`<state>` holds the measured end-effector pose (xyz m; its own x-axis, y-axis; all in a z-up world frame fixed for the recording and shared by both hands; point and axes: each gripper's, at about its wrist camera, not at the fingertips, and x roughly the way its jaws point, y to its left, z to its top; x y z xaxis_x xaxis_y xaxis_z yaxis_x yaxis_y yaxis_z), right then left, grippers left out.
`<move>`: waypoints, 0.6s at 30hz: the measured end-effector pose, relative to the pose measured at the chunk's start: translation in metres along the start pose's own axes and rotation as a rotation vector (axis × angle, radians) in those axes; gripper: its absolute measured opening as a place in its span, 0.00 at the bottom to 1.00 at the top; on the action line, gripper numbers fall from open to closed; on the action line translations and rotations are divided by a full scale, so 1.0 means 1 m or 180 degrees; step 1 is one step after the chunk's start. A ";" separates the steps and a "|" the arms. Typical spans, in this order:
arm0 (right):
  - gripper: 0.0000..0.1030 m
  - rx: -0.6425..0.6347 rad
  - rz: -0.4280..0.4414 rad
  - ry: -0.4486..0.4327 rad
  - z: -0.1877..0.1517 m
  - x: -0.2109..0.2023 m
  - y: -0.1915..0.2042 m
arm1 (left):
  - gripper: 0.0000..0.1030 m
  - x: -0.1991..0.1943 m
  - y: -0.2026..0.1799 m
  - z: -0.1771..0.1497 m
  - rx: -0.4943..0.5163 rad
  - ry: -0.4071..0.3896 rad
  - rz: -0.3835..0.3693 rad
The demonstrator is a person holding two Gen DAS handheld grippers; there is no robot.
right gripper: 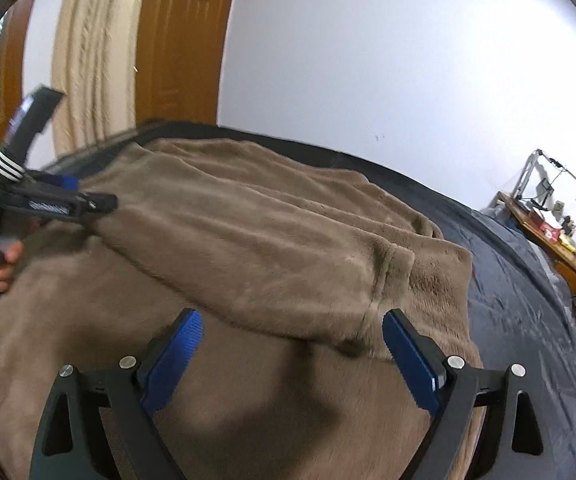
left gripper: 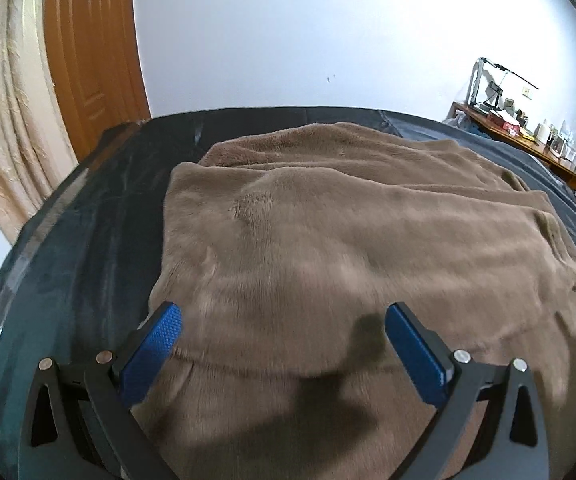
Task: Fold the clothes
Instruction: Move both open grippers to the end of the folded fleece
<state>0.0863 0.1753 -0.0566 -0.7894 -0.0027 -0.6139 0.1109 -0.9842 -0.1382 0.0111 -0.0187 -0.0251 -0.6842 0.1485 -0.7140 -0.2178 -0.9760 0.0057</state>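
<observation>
A brown fleece garment [left gripper: 348, 232] lies spread on a dark sheet [left gripper: 99, 232]. My left gripper [left gripper: 283, 320] is open and empty, just above the garment's near-left part. In the right wrist view the garment [right gripper: 247, 248] has a sleeve [right gripper: 308, 280] folded across its body, the cuff ending between my fingers. My right gripper [right gripper: 292, 328] is open and empty, close over that cuff. The left gripper also shows at the left of the right wrist view [right gripper: 47, 200], held in a hand over the garment's left edge.
The dark sheet [right gripper: 528, 300] covers a bed running to the right. A wooden door [left gripper: 91, 52] and a cream curtain [left gripper: 3, 128] stand behind at left. A wooden desk [left gripper: 528, 136] with small items stands at far right by the white wall.
</observation>
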 end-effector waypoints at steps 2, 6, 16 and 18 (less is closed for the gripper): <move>0.91 0.0056 0.0094 -0.0059 -0.007 -0.014 0.000 | 0.99 -0.009 -0.002 -0.007 0.0026 -0.0021 -0.0015; 0.91 0.0213 0.0242 -0.0093 -0.024 -0.037 -0.002 | 0.99 -0.030 -0.001 -0.022 0.0015 -0.0007 -0.0114; 0.91 0.0366 0.0568 -0.0125 -0.077 -0.099 -0.013 | 0.99 -0.099 0.041 -0.073 0.0079 -0.0096 -0.0495; 0.91 0.0324 0.0641 -0.0104 -0.091 -0.111 -0.012 | 0.99 -0.108 0.056 -0.086 0.0021 -0.0040 -0.0592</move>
<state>0.2276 0.2035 -0.0573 -0.7768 -0.2050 -0.5955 0.2081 -0.9760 0.0646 0.1328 -0.1028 -0.0079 -0.6402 0.3284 -0.6945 -0.3459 -0.9304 -0.1211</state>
